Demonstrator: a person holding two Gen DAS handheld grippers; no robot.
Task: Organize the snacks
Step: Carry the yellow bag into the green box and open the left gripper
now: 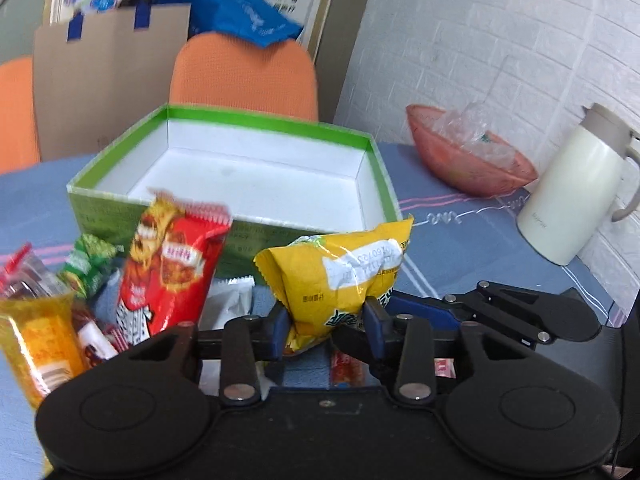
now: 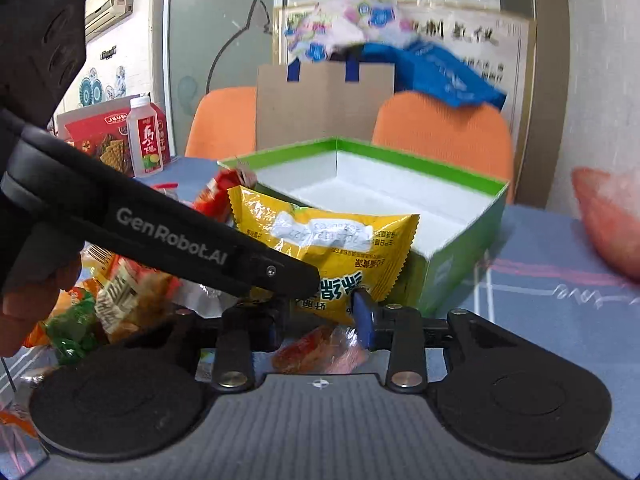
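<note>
Tools (image 1: 326, 322) (image 2: 320, 316) tilted downward, both clamping yellow packet (image 1: 340, 276).

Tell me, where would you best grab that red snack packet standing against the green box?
Probably by the crimped top seal of the red snack packet, coming from the near side, above the pile. It leans upright against the green box, so that flat top edge stands free, while other snacks crowd its lower part.

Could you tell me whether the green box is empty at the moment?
Empty: the green box shows only its bare white floor in both views; snacks lie outside.
</note>
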